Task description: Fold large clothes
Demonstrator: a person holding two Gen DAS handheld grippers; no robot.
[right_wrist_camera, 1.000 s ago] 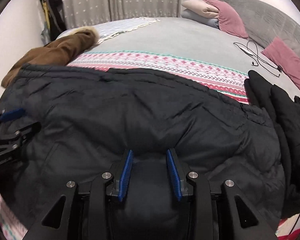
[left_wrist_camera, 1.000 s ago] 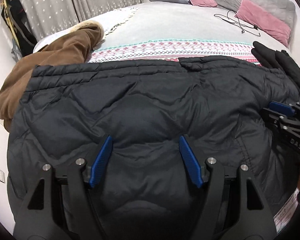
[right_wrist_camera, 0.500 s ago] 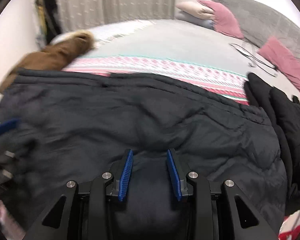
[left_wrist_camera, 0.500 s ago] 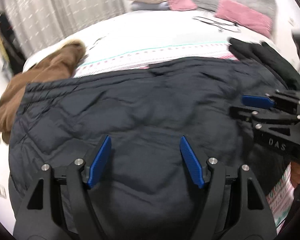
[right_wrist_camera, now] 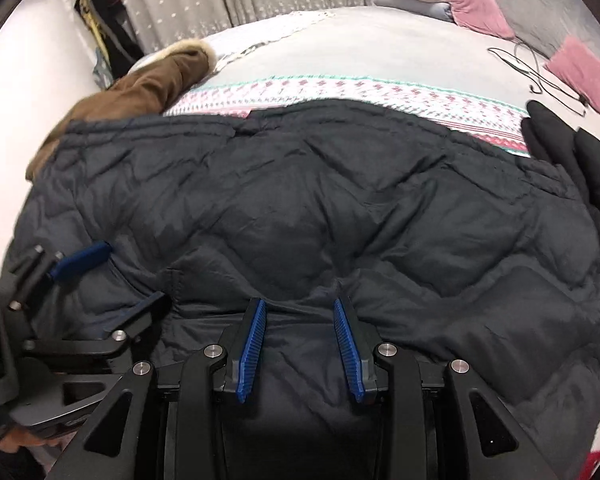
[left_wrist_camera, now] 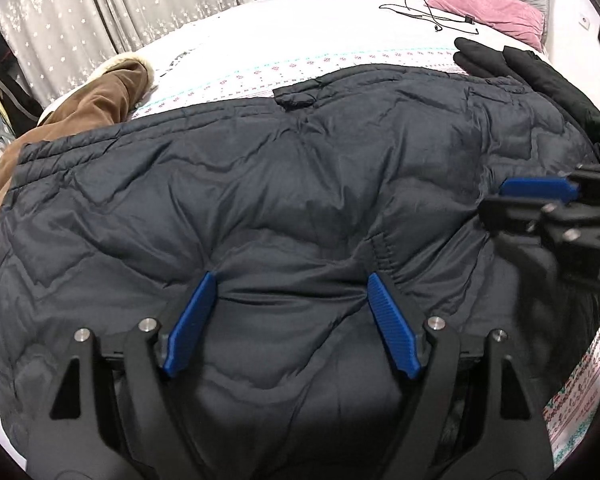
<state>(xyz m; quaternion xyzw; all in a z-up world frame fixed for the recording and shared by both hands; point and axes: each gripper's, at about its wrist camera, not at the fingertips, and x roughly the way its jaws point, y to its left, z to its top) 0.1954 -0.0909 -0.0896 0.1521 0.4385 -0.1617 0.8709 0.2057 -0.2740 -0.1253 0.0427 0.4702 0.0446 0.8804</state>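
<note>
We have a big dark quilted jacket point(left_wrist_camera: 260, 184) spread across the near part of the bed point(left_wrist_camera: 300, 40), and its bulk is our main worry: the padding is thick and slippery, so a pinch that takes only the outer shell could slide off when we lift, and the fold would sag or open again. A brown coat point(left_wrist_camera: 100, 100) lies against the jacket's far left corner and a black garment point(left_wrist_camera: 540, 76) against its right edge; dragging the jacket sideways could pull either along. The cable point(left_wrist_camera: 428, 16) further up the bed is well apart from all this.

The jacket lies directly under both tools, its near edge beneath them. The left hand-held gripper point(left_wrist_camera: 290, 300) is opening, its pads spread wide with a puckered ridge of fabric between them; we judge they no longer press it. The right hand-held gripper point(right_wrist_camera: 299, 320) stands narrower, with a gathered fold of the jacket between its pads, apparently clamped on it. With one side released, the near edge could slump unevenly.
</note>
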